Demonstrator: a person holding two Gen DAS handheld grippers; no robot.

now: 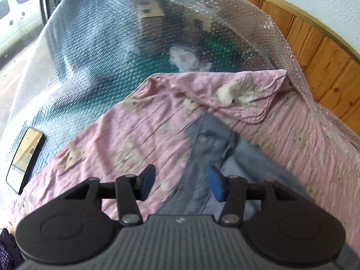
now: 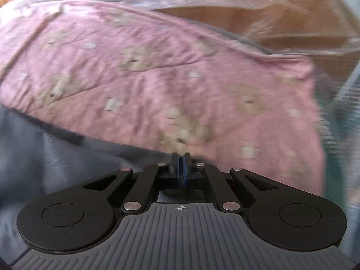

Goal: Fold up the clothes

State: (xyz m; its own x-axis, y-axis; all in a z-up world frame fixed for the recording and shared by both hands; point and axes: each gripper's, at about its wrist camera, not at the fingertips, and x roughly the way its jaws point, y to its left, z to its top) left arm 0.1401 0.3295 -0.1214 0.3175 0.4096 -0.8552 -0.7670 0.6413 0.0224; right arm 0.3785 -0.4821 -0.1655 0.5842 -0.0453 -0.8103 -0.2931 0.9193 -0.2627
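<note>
A grey garment (image 1: 209, 141) lies on a pink sheet (image 1: 139, 130) printed with pale rabbits, and the sheet covers the near part of a worktop wrapped in bubble wrap (image 1: 94, 45). The left gripper (image 1: 181, 183) hangs above the garment's left edge with its blue pads spread and nothing between them. In the right wrist view, which is blurred, the right gripper (image 2: 180, 165) has its pads pressed together at the line where the garment (image 2: 45, 157) meets the sheet (image 2: 157, 78); whether any cloth is pinched there I cannot tell.

Around the work: a mirror (image 1: 25, 157) lies flat on the wrap at the left, just beside the sheet's edge. Beyond the sheet's far edge, dim shapes show under the wrap, among them something white (image 1: 189, 59) and a cardboard piece (image 1: 149, 10). A wood-panelled wall (image 1: 324, 63) with a brass-coloured strip runs along the right, with wrap standing up loosely against it. At the far right the sheet's corner (image 1: 279, 76) is turned up and wrinkled. A white van (image 1: 15, 15) shows through an opening at far left.

Open sheet spreads to the left of the garment and a narrower band to its right, toward the wall. In the right wrist view the sheet ends at a fold on the right, with wrap (image 2: 337, 123) past it
</note>
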